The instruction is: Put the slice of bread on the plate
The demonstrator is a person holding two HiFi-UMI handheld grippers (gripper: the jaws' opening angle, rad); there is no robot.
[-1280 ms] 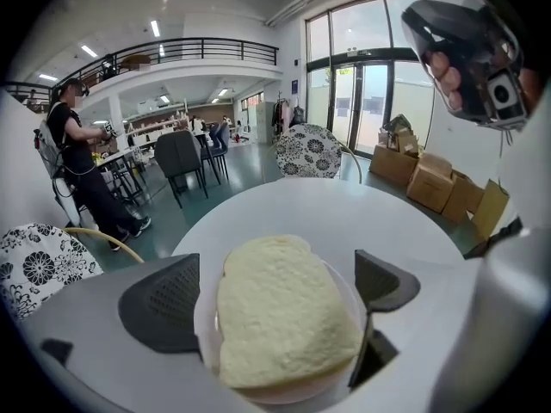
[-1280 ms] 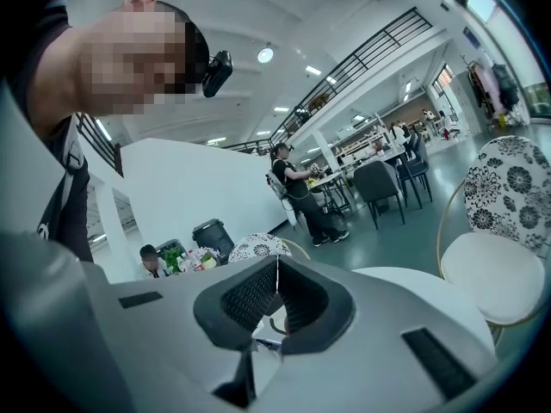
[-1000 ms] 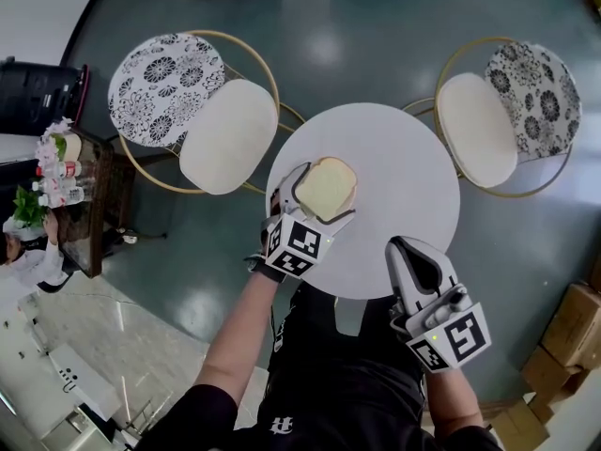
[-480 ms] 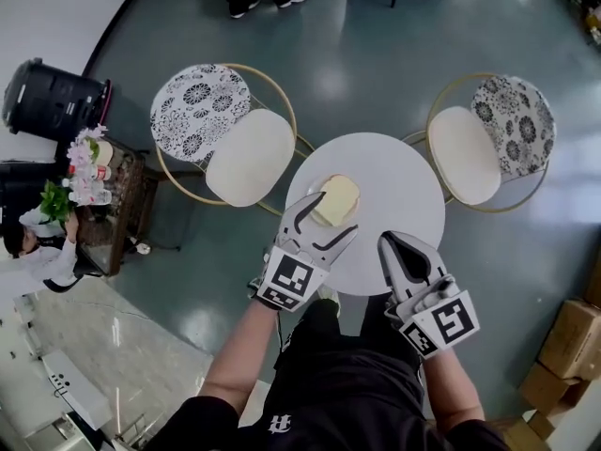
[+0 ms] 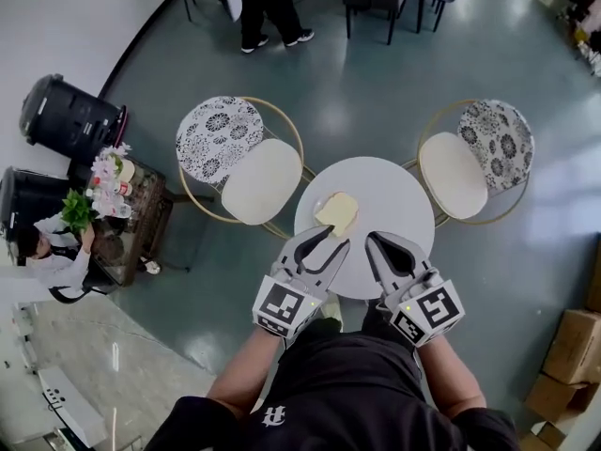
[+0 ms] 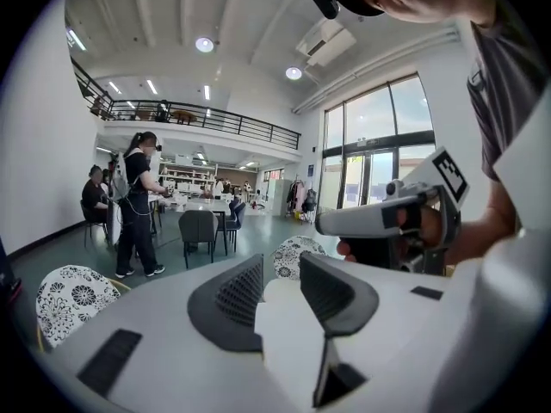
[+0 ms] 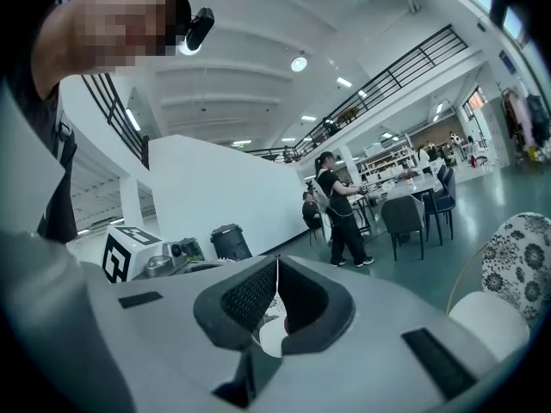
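The slice of bread lies on the left part of the small round white table; a pale rim shows at its edge, but I cannot tell a plate apart from the white top. Both grippers are held high above the table's near edge, apart from the bread. My left gripper has a gap between its jaws, which are closing on nothing; the left gripper view shows only the room beyond them. My right gripper has its jaws together and empty, tips meeting in the right gripper view.
Two gold-framed chairs with floral backs flank the table, one at the left, one at the right. A black bin and a side table with flowers stand far left. People stand near dark chairs at the back. Cardboard boxes sit at the right.
My left gripper has let go around the bread, risen off the table and narrowed its jaws. The right gripper has risen too. The table looks smaller and farther below.
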